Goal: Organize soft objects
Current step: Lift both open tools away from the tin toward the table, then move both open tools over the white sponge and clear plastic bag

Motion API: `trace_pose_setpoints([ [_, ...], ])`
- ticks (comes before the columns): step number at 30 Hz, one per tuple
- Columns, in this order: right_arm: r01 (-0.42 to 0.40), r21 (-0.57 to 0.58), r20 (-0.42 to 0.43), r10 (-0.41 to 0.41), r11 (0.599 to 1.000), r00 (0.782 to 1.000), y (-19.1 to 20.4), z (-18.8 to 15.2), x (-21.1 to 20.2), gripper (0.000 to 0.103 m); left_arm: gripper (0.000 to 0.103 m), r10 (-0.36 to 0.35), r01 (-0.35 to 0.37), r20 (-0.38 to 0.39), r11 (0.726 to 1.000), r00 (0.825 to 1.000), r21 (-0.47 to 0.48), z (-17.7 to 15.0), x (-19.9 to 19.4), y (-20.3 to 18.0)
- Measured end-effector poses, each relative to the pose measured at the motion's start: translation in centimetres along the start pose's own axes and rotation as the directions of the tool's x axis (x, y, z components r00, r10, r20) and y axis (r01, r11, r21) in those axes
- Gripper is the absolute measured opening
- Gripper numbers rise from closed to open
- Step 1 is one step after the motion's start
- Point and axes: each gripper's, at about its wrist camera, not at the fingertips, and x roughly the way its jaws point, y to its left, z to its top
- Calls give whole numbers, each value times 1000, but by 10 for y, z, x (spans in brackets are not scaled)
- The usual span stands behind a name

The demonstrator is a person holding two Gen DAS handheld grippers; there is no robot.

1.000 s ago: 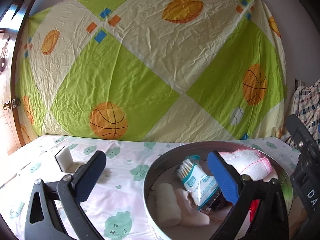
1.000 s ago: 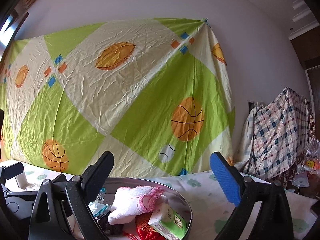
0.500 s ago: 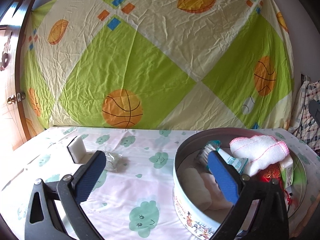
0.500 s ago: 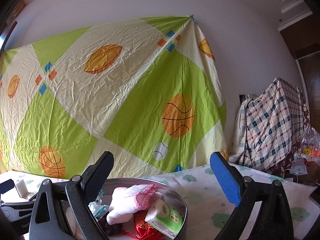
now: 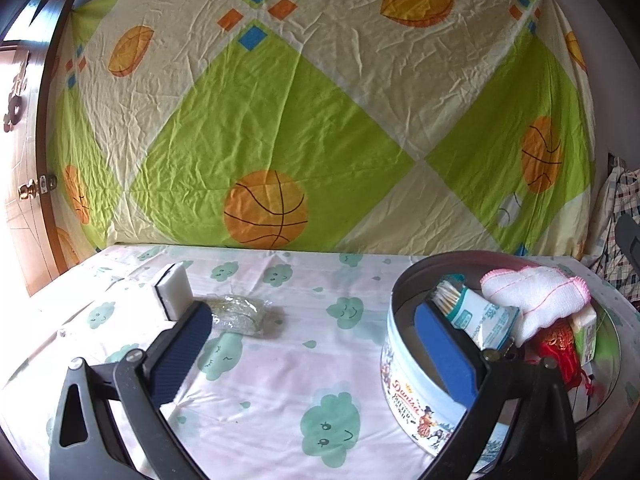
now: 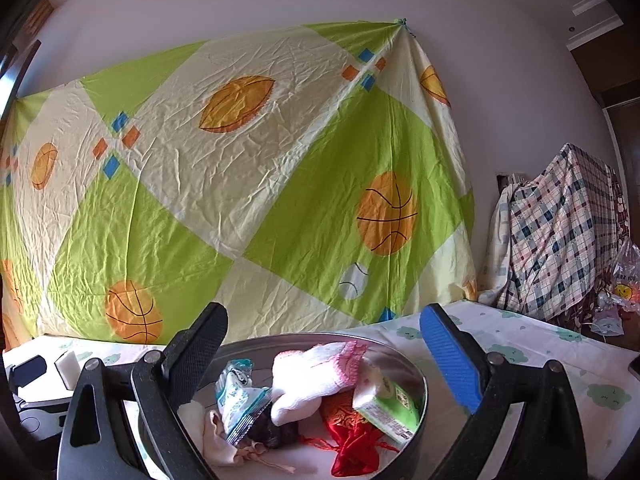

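The round Danish cookie tin point(image 5: 404, 376) sits on the cloud-print sheet point(image 5: 280, 380) at the right, already holding a white knit cloth with pink edging point(image 5: 536, 300), a packet of cotton swabs point(image 5: 476, 316), a red drawstring pouch point(image 6: 352, 432) and a green tissue pack point(image 6: 388, 400). Two soft things lie outside it, well apart from the tin: a white sponge block point(image 5: 174, 296) and, just beside it, a clear crinkly packet point(image 5: 240, 314). The left gripper point(image 5: 312, 356) is released and empty, one finger near the packet. The right gripper point(image 6: 324, 356) hangs released above the tin. Collecting looks mostly done; next the left gripper likely needs to reach forward and leftward, straddle the packet or sponge, and close gently.
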Motion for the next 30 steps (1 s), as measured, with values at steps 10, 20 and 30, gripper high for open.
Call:
trace_pose_setpoints([
  [10,-73,7,-22,73,997,997,46,-6,-6,99,102,27,-27,-17,1000,999,-3,0,5,29],
  [20,-137,2,-46,137,991,990,89,-13,-7,99,102,96,-97,-38,995,995,-28,1,16,75],
  [30,-176,7,-86,176,984,981,122,-18,0,99,102,137,-139,-48,989,989,-40,3,24,109],
])
